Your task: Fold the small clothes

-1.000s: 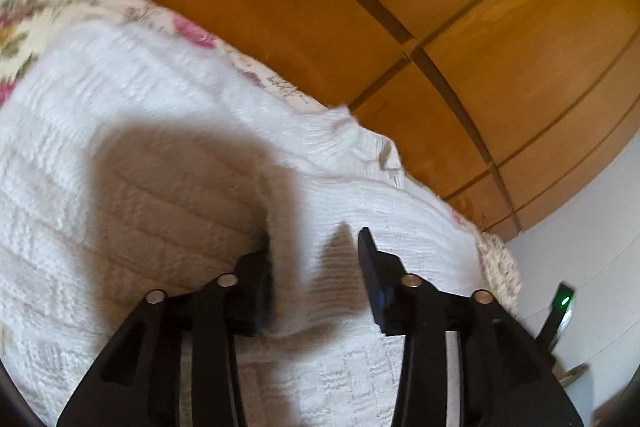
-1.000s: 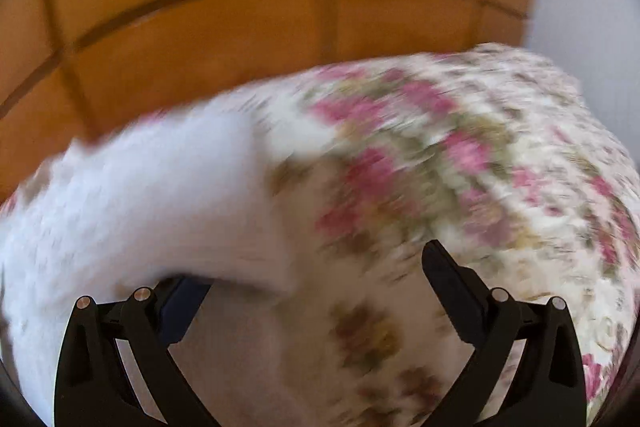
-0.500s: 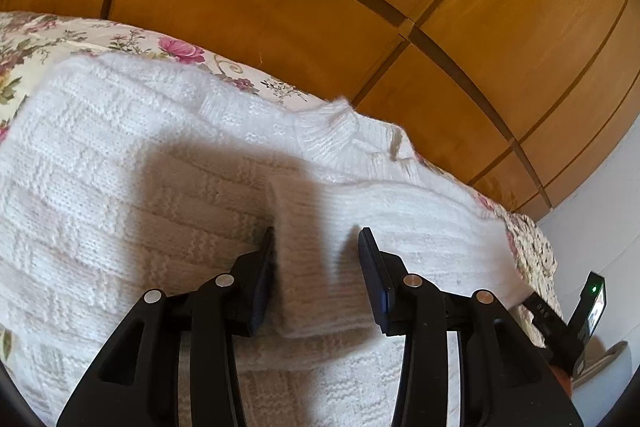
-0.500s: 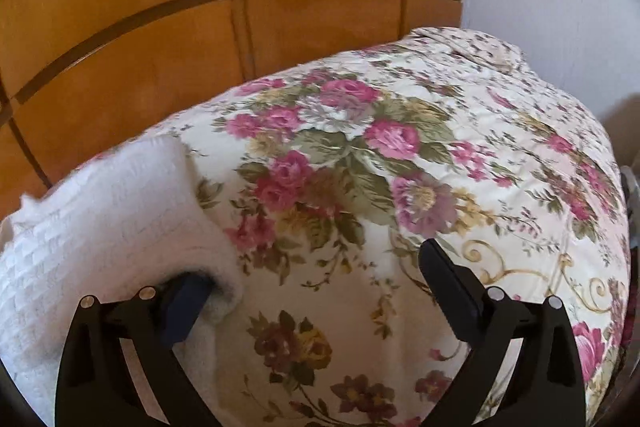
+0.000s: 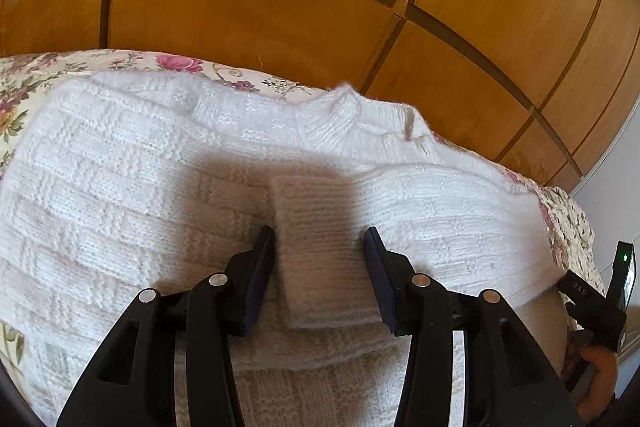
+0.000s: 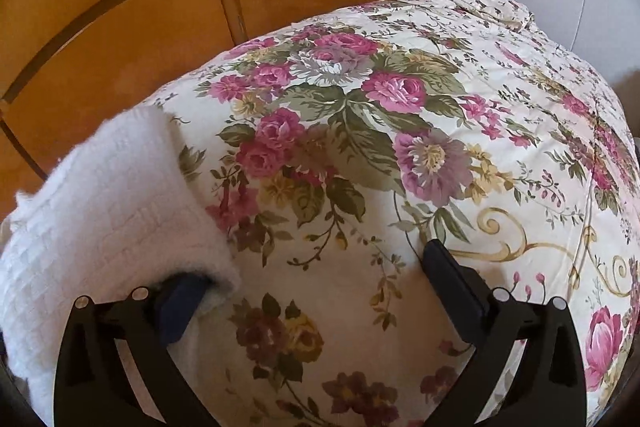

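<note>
Sweater [image 5: 120, 187] cuff [image 5: 320, 247] lies between just-widened left jaws; right jaws spread over bare bedspread [image 6: 400, 147].

A white knitted sweater [image 5: 132, 195] with a basketweave pattern is lying flat on the floral bedspread [image 6: 400, 131], its collar pointing toward the wooden wardrobe, one sleeve lying folded across its body, ribbed cuff [image 5: 320, 239] uppermost.
</note>
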### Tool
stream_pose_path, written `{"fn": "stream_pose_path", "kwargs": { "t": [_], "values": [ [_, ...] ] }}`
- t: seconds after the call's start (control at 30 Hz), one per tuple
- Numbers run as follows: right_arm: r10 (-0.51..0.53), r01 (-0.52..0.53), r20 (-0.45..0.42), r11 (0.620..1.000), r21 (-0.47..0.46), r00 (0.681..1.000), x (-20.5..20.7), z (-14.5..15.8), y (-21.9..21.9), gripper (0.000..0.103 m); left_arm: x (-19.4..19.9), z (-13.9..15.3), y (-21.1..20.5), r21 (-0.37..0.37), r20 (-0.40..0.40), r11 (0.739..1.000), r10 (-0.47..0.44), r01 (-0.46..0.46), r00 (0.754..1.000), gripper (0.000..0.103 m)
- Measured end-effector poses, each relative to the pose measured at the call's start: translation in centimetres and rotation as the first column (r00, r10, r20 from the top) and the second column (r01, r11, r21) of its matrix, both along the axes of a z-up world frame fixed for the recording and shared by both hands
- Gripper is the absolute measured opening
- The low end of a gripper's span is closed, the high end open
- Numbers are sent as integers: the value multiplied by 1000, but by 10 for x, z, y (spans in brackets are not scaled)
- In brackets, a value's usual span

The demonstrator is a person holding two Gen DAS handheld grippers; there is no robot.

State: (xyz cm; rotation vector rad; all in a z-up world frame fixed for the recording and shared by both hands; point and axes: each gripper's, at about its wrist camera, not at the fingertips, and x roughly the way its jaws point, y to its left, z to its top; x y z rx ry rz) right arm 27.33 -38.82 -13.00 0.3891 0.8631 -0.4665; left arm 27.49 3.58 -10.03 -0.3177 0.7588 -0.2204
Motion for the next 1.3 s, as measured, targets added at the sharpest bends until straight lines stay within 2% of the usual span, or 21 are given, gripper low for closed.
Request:
{"fn": "stream_pose_path", "kwargs": {
  "t": [0.17,0.23,0.27,0.37,0.5,0.57,0.63,0.67,0.7,0.73,0.77,0.87,0.93,1.0,1.03,1.07,1.1,1.13,1.17,1.3],
  "values": [
    [19,-21,46,999,35,999,-22,10,-3,101,-2,0,-2,31,3,999,5,-5,1000,45],
    [-18,17,104,1000,11,994,-38,21,-4,101,-2,0,-3,41,3,999,7,-7,1000,45],
    [-34,36,161,999,-6,986,-46,31,-3,101,-2,0,-3,44,3,999,7,-7,1000,45],
    [24,-19,220,1000,-24,975,-33,45,6,101,-2,0,-5,54,5,998,9,-9,1000,45],
    [172,-170,214,985,-30,962,18,50,31,101,-3,-1,-4,55,8,998,10,-11,1000,45],
    [213,-207,122,976,-61,969,47,41,40,101,-3,-1,-4,57,8,998,10,-11,1000,45],
    [187,-183,42,980,-79,981,62,29,37,101,-3,-1,-4,61,8,998,11,-12,1000,45],
    [140,-143,-38,987,-79,989,72,16,30,101,-3,-2,-5,61,8,998,11,-12,1000,45],
    [125,-128,-61,991,-44,990,75,7,24,101,-2,-2,-5,58,9,998,11,-11,1000,45],
    [114,-115,-50,993,-4,992,76,3,17,101,-2,-3,-4,53,9,999,10,-10,1000,45],
    [98,-99,-44,995,-6,994,76,2,15,101,-2,-3,-4,48,8,999,9,-10,1000,45],
    [101,-103,-33,993,-62,994,71,6,24,101,-2,-4,-3,39,7,999,10,-10,1000,45],
    [108,-108,3,994,-3,994,64,7,19,101,-2,-4,-3,37,8,999,9,-10,1000,45],
    [93,-100,65,989,106,994,48,9,6,101,-3,-3,-1,17,14,1000,7,-7,1000,47],
    [89,-103,95,983,149,991,34,11,1,101,-5,-3,2,-2,20,1000,2,-2,1000,51],
    [97,-115,110,979,169,989,26,15,0,101,-8,-2,5,-40,34,999,-16,17,999,62],
    [112,-133,121,974,185,986,17,17,-1,101,-11,-1,7,-68,45,997,-33,36,998,69],
    [134,-158,133,968,196,982,7,19,0,101,-16,1,8,-83,57,996,-40,45,998,79],
    [164,-194,151,960,204,975,-7,21,1,101,-23,2,9,-79,65,996,-34,39,997,85],
    [231,-285,223,925,252,947,-58,27,1,99,-51,6,8,-58,49,998,-37,40,998,89]
  ]
}}
